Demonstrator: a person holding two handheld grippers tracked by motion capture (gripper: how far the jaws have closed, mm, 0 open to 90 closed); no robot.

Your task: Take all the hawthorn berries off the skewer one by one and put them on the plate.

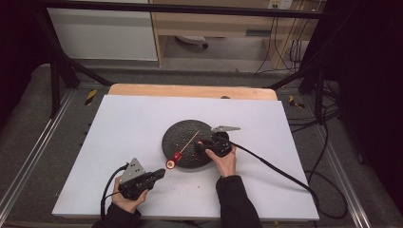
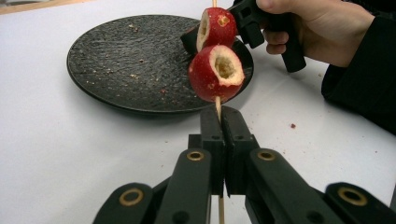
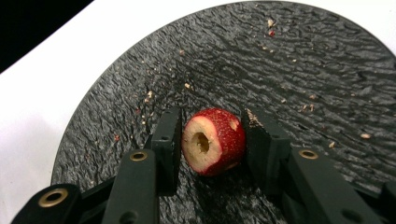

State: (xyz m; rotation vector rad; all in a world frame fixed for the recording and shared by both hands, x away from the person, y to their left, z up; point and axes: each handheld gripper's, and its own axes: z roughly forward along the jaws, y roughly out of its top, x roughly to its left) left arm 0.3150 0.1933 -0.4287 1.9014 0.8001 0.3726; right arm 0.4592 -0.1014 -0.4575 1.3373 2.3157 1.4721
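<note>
A black textured plate (image 1: 178, 135) lies mid-table. My left gripper (image 1: 161, 172) is shut on the lower end of a thin wooden skewer (image 1: 192, 138) that slants up over the plate's near edge. Two cored red fruits are threaded on the skewer, the nearer one (image 2: 216, 72) just above my jaws (image 2: 222, 114) and the second (image 2: 215, 28) behind it. My right gripper (image 3: 212, 135) rests low on the plate (image 3: 289, 60), its pads against a third cored red fruit (image 3: 215, 140) that sits on the plate surface. The right gripper (image 2: 247, 18) also shows behind the skewer.
The plate sits on a white board (image 1: 119, 123) over a wooden table; crumbs dot the plate and board. Cables trail from both grippers toward the near edge and the right. Black frame legs stand at the back corners.
</note>
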